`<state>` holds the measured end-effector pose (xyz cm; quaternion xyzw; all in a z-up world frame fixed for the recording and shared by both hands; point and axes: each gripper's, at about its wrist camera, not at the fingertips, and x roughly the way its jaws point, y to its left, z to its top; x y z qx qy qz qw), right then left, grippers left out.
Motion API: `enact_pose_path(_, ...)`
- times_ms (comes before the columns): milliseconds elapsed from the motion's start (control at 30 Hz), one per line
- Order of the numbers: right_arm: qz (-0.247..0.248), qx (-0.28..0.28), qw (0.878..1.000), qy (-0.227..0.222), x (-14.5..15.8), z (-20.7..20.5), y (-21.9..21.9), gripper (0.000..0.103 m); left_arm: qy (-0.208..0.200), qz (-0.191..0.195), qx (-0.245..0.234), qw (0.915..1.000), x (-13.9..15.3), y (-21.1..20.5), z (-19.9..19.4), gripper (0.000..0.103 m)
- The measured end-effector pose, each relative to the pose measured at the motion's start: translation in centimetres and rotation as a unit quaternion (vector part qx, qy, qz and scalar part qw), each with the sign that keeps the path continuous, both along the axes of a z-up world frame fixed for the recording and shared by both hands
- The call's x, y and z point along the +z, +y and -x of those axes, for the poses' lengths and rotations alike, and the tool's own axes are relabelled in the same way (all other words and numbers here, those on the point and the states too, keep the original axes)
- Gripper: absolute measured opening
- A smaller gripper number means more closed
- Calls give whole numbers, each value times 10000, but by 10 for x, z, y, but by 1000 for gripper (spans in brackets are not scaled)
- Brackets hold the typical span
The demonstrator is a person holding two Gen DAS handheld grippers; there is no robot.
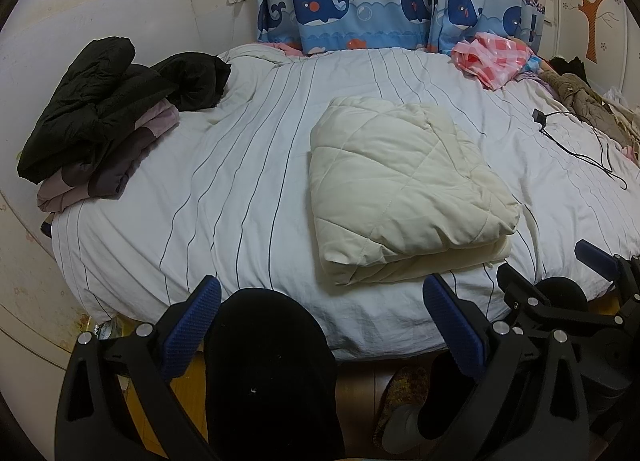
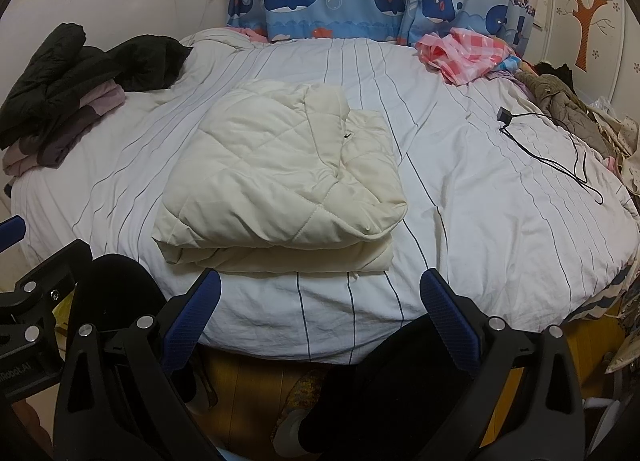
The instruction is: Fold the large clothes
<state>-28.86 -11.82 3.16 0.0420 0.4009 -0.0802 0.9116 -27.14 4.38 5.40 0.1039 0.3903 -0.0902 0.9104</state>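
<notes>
Cream quilted jacket [image 2: 280, 177]: lay folded at 12 o'clock on striped duvet [image 2: 460, 189].
Left gripper [image 1: 320, 325]: gaped wide, held nothing.
Right gripper [image 2: 320, 321]: gaped wide, held nothing.
Writing: partial "Robot.AI", 9 o'clock, right view.

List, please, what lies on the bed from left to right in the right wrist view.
Black jacket on a pile of clothes → folded cream quilted coat → pink checked cloth → black cable → brown garment at the right edge.

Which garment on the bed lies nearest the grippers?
The cream quilted coat, folded near the bed's front edge; the black jacket and pink checked cloth lie farther back.
</notes>
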Motion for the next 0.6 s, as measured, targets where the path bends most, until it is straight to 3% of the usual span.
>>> enact_pose_path(600,1,4,10000,12,-2,0,2,96,6,9,7,10000,0,1,-1,97)
